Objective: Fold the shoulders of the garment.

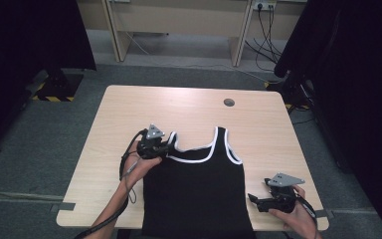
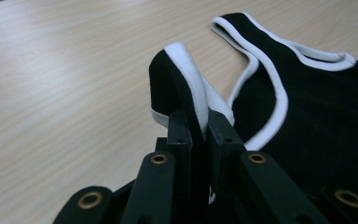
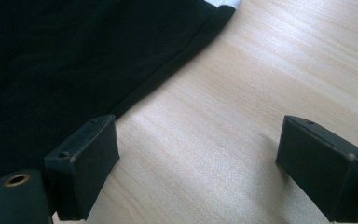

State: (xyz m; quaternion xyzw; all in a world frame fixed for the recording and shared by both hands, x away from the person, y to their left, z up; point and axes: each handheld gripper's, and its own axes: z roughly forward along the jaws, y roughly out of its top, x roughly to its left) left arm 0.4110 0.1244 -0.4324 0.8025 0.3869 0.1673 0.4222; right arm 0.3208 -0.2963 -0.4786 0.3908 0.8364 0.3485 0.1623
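A black tank top [image 1: 194, 184] with white trim lies flat on the pale wooden table [image 1: 129, 109], its hem at the near edge. My left gripper [image 1: 168, 147] is shut on the top's left shoulder strap [image 2: 182, 70]. The strap stands up folded between the jaws of the left gripper [image 2: 200, 116], lifted off the wood. The other strap and the body of the tank top [image 2: 326, 116] rest flat to the right. My right gripper [image 1: 252, 199] is open beside the top's lower right side. In the right gripper view the right gripper [image 3: 200, 154] has bare wood between its jaws, and the tank top's side seam [image 3: 51, 70] runs just past the left jaw.
A round cable hole [image 1: 229, 102] sits in the table near its far edge. Behind the table stand the legs of a desk [image 1: 119, 40], with cables [image 1: 268, 35] hanging down to the grey floor. Dark curtains [image 1: 30, 45] flank both sides.
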